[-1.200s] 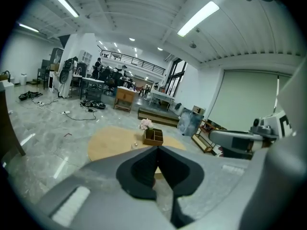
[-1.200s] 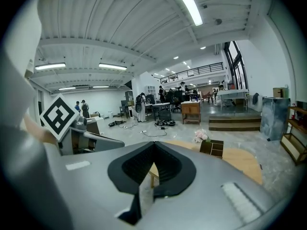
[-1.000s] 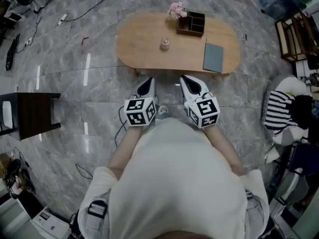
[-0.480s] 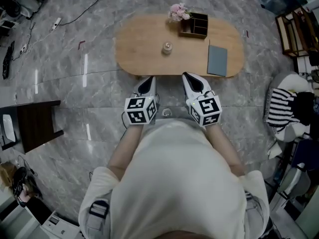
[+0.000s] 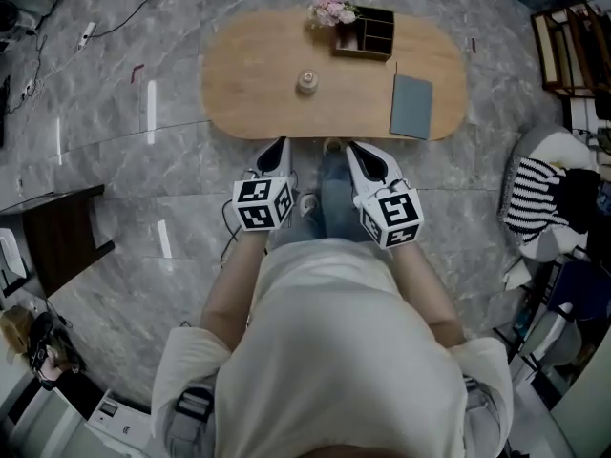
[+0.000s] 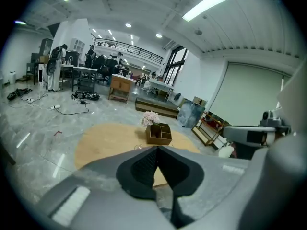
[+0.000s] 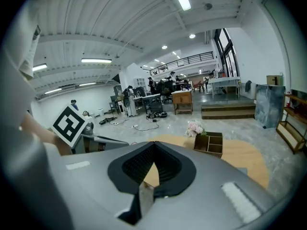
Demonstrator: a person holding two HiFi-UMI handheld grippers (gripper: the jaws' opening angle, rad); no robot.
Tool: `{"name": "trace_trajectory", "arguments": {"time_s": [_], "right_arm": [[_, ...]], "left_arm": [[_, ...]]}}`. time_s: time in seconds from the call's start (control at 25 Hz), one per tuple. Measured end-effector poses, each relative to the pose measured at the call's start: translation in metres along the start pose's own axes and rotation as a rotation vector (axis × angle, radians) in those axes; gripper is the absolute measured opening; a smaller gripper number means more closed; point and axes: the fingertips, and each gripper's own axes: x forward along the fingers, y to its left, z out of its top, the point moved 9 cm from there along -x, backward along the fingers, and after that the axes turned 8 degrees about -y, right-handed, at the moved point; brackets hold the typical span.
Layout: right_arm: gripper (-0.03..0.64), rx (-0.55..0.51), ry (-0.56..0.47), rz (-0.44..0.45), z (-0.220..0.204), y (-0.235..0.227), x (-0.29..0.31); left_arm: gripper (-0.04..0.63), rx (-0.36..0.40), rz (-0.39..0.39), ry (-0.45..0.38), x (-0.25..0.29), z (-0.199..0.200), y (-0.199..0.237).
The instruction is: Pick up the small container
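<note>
The small container (image 5: pixel 306 82), a little clear jar, stands near the middle of the oval wooden table (image 5: pixel 248 93). Both grippers are held in front of the person's body, short of the table's near edge. My left gripper (image 5: pixel 276 147) is shut and holds nothing. My right gripper (image 5: pixel 357 151) is shut too, also holding nothing. In the left gripper view the closed left gripper (image 6: pixel 157 148) points at the table and covers most of the jar. Seen from the right gripper view, the right gripper (image 7: pixel 153 145) aims at the table's right part.
A wooden organizer box (image 5: pixel 364 34) with pink flowers (image 5: pixel 331 6) sits at the table's far edge, and a grey notebook (image 5: pixel 410 106) lies at its right. A dark side table (image 5: pixel 57 237) stands left; striped cloth (image 5: pixel 530 208) lies right. Cables run across the floor.
The person has stepped toward the table, and a leg now shows between the grippers. Both grippers stayed shut and came closer to the table's near edge.
</note>
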Motion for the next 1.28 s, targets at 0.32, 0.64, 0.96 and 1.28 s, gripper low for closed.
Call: {"name": "trace_trajectory", "arguments": {"time_s": [0.32,0.64,0.96,1.28], "right_arm": [[-0.002,0.021,0.067,0.04,-0.007,-0.049,0.054],[-0.002,0.038,0.115,0.07,-0.024,-0.08,0.103],[-0.002,0.088,0.161,0.083,-0.057,-0.101,0.139],[-0.002,0.12,0.202,0.088,-0.089,-0.119,0.163]], "left_arm": [[0.002,-0.036,0.044,0.039,0.072,-0.007,0.019],[0.002,-0.033,0.041,0.095,0.139,-0.032,0.043],[0.236,0.071,-0.032,0.166,0.205,-0.071,0.063],[0.312,0.179,-0.016,0.229,0.257,-0.109,0.086]]}}
